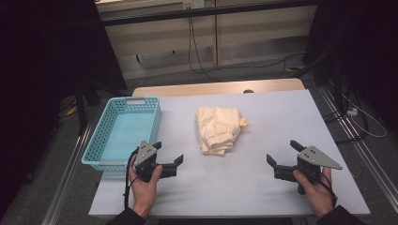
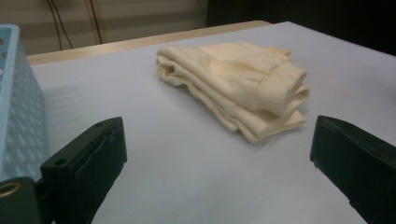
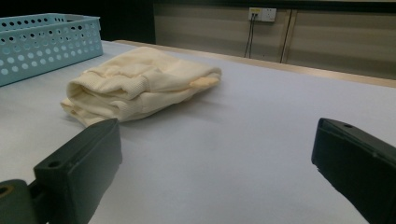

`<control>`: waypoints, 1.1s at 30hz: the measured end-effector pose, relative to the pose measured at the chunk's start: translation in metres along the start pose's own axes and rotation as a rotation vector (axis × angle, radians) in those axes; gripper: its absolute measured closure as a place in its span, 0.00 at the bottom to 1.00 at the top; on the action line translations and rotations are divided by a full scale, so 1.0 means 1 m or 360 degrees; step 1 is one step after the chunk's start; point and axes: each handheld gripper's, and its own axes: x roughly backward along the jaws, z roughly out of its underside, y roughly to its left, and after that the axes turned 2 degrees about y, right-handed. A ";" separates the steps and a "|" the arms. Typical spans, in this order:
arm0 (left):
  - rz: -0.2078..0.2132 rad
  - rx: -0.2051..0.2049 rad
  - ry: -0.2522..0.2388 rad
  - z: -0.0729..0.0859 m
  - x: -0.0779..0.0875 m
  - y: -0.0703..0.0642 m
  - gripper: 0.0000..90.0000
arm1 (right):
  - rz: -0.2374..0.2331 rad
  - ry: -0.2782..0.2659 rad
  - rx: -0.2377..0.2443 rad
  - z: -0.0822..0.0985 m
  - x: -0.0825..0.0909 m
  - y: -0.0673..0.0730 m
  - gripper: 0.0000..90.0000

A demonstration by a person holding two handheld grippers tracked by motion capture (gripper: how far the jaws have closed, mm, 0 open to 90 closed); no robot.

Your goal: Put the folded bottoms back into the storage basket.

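High view: a soft, light, folded cream knit garment (image 1: 217, 130) is lying mid-table beside a perforated turquoise plastic basket (image 1: 123, 131), being flanked by the wide-open left gripper (image 1: 170, 153) and right gripper (image 1: 280, 153), its thick folded edge judged best gripped.

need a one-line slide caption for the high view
Both open grippers, left and right, rest on the table near a folded cream garment; blue basket at left.
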 end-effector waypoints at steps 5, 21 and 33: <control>-0.0011 -0.0033 0.0007 -0.003 -0.003 -0.001 0.04 | -0.0008 0.0001 -0.0004 0.000 0.000 0.000 0.02; 0.0054 -0.0061 -0.0021 -0.018 -0.014 0.001 0.07 | 0.0005 0.0009 0.0016 0.000 -0.001 0.003 0.02; 0.0050 -0.0006 0.0072 -0.025 -0.041 0.005 0.08 | -0.0008 0.0003 0.0026 -0.001 -0.001 0.003 0.02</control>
